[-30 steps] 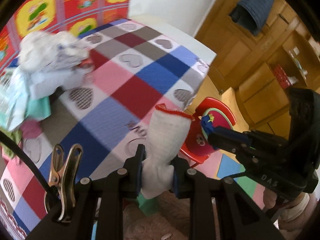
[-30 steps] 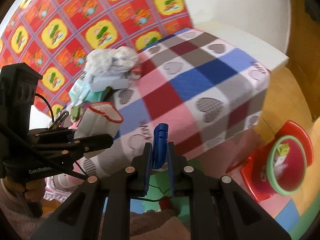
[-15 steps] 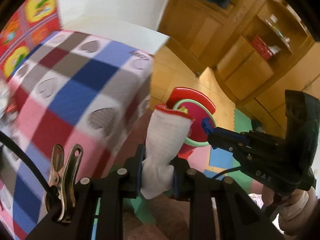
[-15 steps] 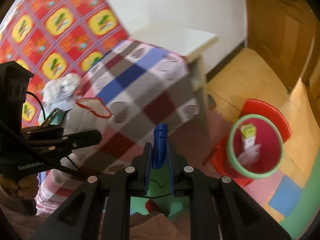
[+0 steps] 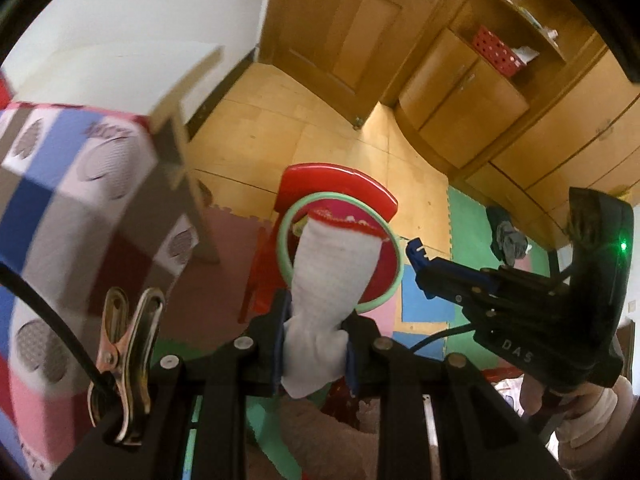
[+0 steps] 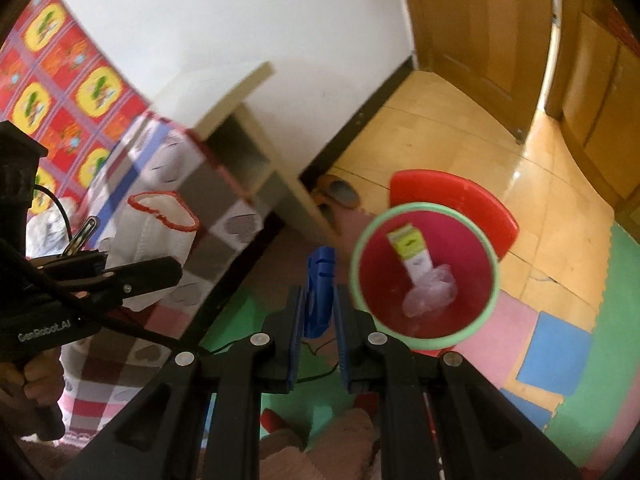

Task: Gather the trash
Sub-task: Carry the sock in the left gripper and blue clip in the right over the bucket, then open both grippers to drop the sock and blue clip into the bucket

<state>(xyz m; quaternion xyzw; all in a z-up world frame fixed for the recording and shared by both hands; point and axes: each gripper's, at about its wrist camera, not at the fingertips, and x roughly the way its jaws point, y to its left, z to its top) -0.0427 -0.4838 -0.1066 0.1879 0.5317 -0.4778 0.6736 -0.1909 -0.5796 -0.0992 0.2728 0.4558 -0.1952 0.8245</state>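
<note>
Carrying white glove (image 5: 332, 280) clamped in left hand-held gripper (image 5: 316, 344), blue clip (image 6: 319, 292) in right hand-held gripper (image 6: 319, 344), toward red bin (image 6: 424, 272); next, release over it.

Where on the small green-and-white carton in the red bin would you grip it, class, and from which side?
Grip the small green-and-white carton across its narrow width near the raised green end, coming from above through the red bin's green rim. It leans with that end up, and its lower end meets the crumpled clear plastic, so the top looks the more reachable part.
</note>
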